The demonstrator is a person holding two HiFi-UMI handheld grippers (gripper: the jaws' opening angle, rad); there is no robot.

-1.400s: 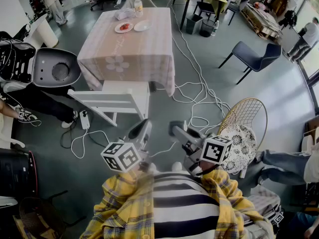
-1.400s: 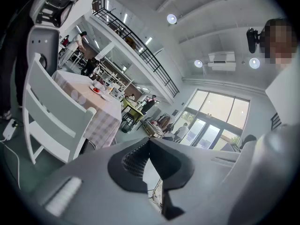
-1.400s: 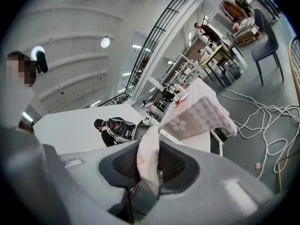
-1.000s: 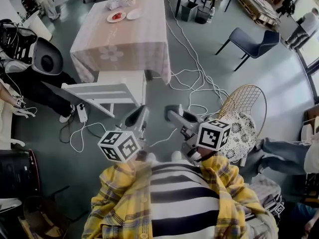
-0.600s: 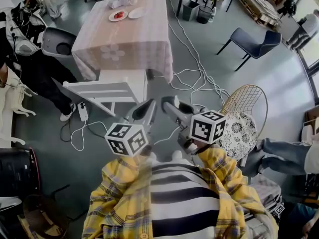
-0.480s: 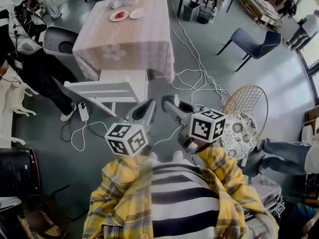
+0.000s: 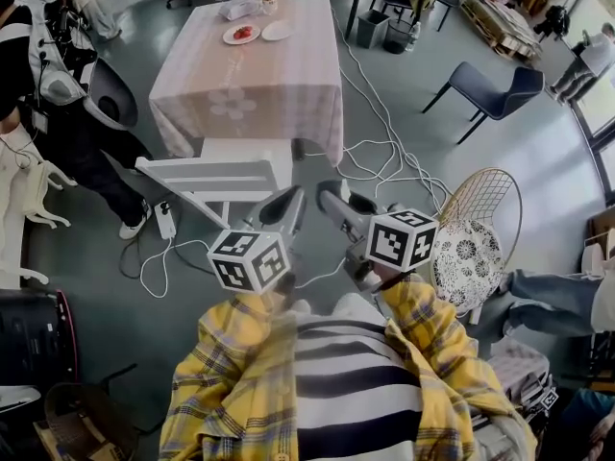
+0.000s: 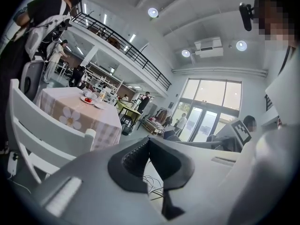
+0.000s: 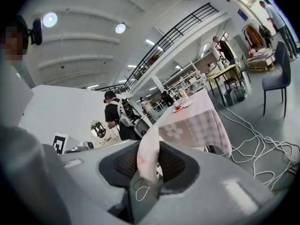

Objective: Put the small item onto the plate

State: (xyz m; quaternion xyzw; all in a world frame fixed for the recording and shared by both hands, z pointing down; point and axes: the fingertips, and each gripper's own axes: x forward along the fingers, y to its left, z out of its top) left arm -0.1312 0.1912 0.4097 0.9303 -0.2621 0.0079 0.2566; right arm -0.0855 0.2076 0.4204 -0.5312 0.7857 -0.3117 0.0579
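- Head view: I hold the left gripper (image 7: 285,209) and right gripper (image 7: 332,205) close in. The table (image 7: 250,94) lies well ahead, its plates (image 7: 277,30) at the far edge, and a white chair (image 7: 216,176) blocks the near edge.
- Left gripper view: the jaws are closed together and hold nothing.
- Right gripper view: the jaws are clamped on the small pale item (image 9: 146,149), which stands upright. The plates lie ahead, slightly right.

tablecloth (image 7: 252,84): matt checked cloth | floor (image 7: 404,94): smooth, slight sheen | round chair (image 7: 480,205): metal wire | left gripper (image 8: 149,142) shell: matt grey plastic | its pads (image 8: 133,161): black, ribbed | small item (image 9: 146,156): pale, matt, soft-looking | shirt (image 7: 240,373): plaid cloth
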